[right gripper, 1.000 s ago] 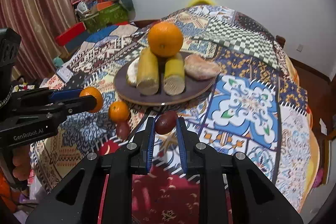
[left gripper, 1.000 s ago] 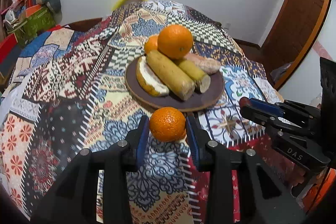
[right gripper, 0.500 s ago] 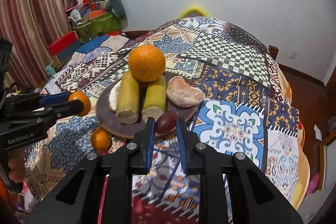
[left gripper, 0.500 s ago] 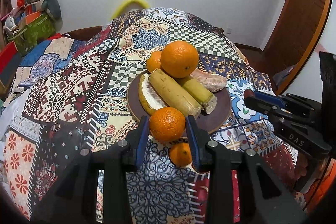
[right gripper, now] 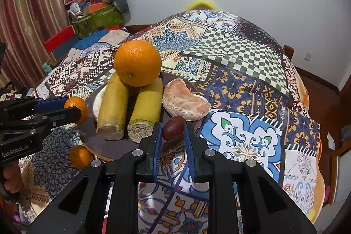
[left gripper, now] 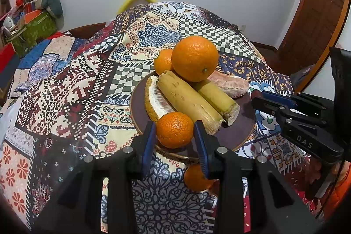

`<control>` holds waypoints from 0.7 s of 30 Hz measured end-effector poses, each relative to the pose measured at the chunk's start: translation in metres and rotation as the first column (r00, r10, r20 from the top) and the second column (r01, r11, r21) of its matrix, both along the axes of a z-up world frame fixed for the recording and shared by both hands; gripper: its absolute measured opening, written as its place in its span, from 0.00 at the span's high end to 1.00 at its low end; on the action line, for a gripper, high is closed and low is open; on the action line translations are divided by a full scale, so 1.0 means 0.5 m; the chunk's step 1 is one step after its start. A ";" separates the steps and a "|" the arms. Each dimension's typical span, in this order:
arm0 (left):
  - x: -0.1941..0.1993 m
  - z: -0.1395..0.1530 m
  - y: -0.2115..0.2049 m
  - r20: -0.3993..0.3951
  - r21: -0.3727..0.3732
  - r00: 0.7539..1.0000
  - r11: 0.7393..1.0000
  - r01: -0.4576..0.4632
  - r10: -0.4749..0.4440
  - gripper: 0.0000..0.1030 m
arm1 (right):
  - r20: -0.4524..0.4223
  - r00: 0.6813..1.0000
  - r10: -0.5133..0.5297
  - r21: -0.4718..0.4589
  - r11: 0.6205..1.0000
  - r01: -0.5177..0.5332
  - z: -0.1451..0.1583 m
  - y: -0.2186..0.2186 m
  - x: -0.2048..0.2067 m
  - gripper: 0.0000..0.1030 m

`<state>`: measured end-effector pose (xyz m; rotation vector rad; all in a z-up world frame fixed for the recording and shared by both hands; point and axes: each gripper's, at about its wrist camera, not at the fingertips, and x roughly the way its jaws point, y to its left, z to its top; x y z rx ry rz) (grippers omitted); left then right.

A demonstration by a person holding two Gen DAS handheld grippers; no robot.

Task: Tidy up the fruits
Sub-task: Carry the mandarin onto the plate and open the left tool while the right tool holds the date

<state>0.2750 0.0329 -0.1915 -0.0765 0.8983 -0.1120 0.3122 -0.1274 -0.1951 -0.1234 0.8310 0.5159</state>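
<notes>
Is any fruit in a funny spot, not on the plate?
Yes. One small orange lies on the patterned cloth beside the brown plate, apart from the pile. The big orange perched on two yellow stalks looks wobbly too.

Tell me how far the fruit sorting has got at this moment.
Done: the brown plate already holds a large orange, two sugarcane pieces, pomelo segments and another small orange.
In hand: the left gripper is shut on a mandarin and the right gripper on a dark reddish fruit, both over the plate's near edge.
Left: one mandarin on the cloth.
</notes>
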 end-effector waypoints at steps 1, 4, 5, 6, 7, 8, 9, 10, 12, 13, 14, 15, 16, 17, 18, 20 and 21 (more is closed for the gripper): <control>0.002 -0.002 -0.001 -0.001 0.002 1.000 1.000 0.001 -0.001 0.65 | -0.001 1.000 0.001 -0.003 1.000 -0.001 -0.002 0.001 0.003 0.82; 0.007 -0.006 -0.003 -0.003 0.004 1.000 1.000 0.004 -0.004 0.65 | -0.005 1.000 0.001 -0.008 1.000 -0.001 -0.008 0.003 0.008 0.82; 0.009 -0.007 -0.003 -0.004 0.005 1.000 1.000 0.003 -0.003 0.65 | -0.008 1.000 0.003 -0.007 1.000 -0.003 -0.010 0.005 0.010 0.82; 0.009 -0.008 -0.002 -0.003 0.005 1.000 1.000 0.001 -0.001 0.65 | -0.012 1.000 0.006 -0.007 1.000 -0.006 -0.012 0.006 0.011 0.82; 0.009 -0.008 -0.002 0.000 0.005 1.000 1.000 -0.001 0.001 0.65 | -0.015 1.000 0.009 -0.007 1.000 -0.009 -0.013 0.007 0.012 0.82; 0.009 -0.006 -0.002 0.004 0.007 1.000 1.000 -0.002 0.002 0.65 | -0.015 1.000 0.011 -0.008 1.000 -0.012 -0.014 0.009 0.013 0.82; 0.009 -0.005 -0.001 0.005 0.008 1.000 1.000 -0.002 0.002 0.65 | -0.015 1.000 0.013 -0.009 1.000 -0.013 -0.015 0.011 0.014 0.82; 0.010 -0.005 -0.001 0.006 0.007 1.000 1.000 -0.001 0.001 0.65 | -0.015 1.000 0.013 -0.012 1.000 -0.013 -0.016 0.013 0.015 0.82; 0.011 -0.005 -0.001 0.006 0.010 1.000 1.000 -0.001 0.001 0.64 | -0.023 1.000 0.017 -0.014 1.000 -0.017 -0.018 0.014 0.018 0.82; 0.009 -0.004 -0.001 0.005 0.011 1.000 1.000 -0.002 0.002 0.64 | -0.028 0.999 0.018 -0.012 1.000 -0.018 -0.018 0.014 0.018 0.82; 0.009 -0.004 -0.001 0.004 0.011 1.000 1.000 -0.003 0.003 0.64 | -0.031 0.999 0.017 -0.010 1.000 -0.018 -0.019 0.014 0.018 0.81; 0.008 -0.004 -0.001 0.002 0.009 1.000 1.000 -0.004 0.004 0.64 | -0.032 0.999 0.018 -0.010 1.000 -0.018 -0.018 0.014 0.017 0.81; 0.006 -0.004 0.000 0.002 0.007 1.000 1.000 -0.004 0.004 0.64 | -0.034 0.999 0.018 -0.010 1.000 -0.018 -0.016 0.014 0.016 0.81; 0.004 -0.002 0.000 0.002 0.006 1.000 1.000 -0.004 0.004 0.64 | -0.035 0.999 0.016 -0.009 1.000 -0.017 -0.014 0.013 0.016 0.81; 0.002 0.000 0.000 0.003 0.007 1.000 1.000 -0.004 0.004 0.64 | -0.035 0.999 0.016 -0.007 1.000 -0.016 -0.013 0.012 0.015 0.81; -0.004 0.005 -0.001 0.007 0.010 1.000 1.000 -0.003 0.003 0.64 | -0.033 0.999 0.015 -0.004 1.000 -0.015 -0.007 0.011 0.013 0.80; -0.007 0.009 -0.001 0.010 0.011 1.000 1.000 -0.001 0.001 0.64 | -0.029 0.999 0.013 -0.005 1.000 -0.014 -0.003 0.010 0.011 0.79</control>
